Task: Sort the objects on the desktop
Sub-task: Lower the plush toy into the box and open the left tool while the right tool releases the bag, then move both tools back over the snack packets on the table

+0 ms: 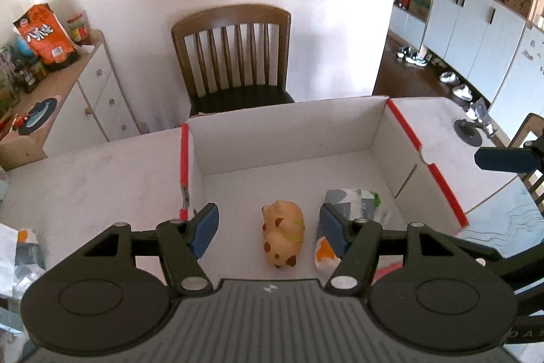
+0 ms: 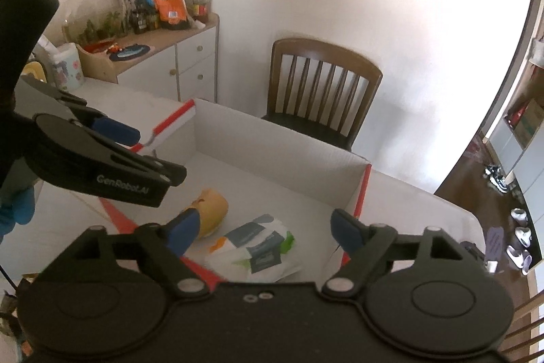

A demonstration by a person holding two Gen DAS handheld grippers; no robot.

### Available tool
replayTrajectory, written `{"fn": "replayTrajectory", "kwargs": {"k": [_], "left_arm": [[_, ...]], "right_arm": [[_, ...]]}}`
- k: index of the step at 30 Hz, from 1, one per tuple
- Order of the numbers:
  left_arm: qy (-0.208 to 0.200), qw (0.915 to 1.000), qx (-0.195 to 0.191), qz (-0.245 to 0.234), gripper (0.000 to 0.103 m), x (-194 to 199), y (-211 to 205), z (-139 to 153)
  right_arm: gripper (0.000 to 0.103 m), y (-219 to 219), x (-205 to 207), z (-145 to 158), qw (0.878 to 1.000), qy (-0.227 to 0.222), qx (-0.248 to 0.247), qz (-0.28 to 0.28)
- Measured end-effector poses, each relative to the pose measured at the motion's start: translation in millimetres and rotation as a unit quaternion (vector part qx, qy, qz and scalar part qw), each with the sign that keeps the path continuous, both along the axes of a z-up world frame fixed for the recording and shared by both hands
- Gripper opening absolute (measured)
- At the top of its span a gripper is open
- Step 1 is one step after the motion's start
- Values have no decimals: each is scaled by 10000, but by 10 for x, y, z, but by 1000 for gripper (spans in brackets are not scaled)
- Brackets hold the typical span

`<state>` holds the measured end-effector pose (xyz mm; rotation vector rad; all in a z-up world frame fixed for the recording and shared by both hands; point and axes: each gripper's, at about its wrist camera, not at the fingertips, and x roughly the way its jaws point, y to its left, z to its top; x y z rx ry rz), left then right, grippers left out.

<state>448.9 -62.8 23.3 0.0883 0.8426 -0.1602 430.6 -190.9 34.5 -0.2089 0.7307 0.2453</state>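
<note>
There was one white cardboard box [image 1: 380,138] with red edges on the worktop [image 1: 85,179]. Inside it lay one tan toy animal [image 1: 284,232] and one white printed packet [image 1: 357,203]. Two tongs were in view, the left [image 1: 268,227] and the right [image 2: 263,228], each with two blue-padded fingers. One wooden chair [image 1: 234,53] stood behind, and one white cabinet [image 1: 98,97] beside it.

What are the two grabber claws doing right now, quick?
Left gripper: open, holding nothing, above the toy animal in the white box.
Right gripper: open, holding nothing, above the packet.
</note>
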Motion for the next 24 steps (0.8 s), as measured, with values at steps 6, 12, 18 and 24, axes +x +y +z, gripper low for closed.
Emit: {"fn": "replayTrajectory", "kwargs": {"k": [6,12,18,24], "left_arm": [[-153,9999,-33,-72,70,-331,85,118],[-253,9995,-34,-208,74,-603,149,186],[-295,9992,-72,-277,79,-831,253,203],[-327,9988,-166,-324,87,-1056,388,157]], "right_arm": [[89,29,-285,61,9999,-83,-47,-54],[90,174,-508,107,9999,-112,-95,-87],[91,269,-682,138,9997,-141,-109,-170],[95,340,-869,157,9994,-148,-165,-258]]}}
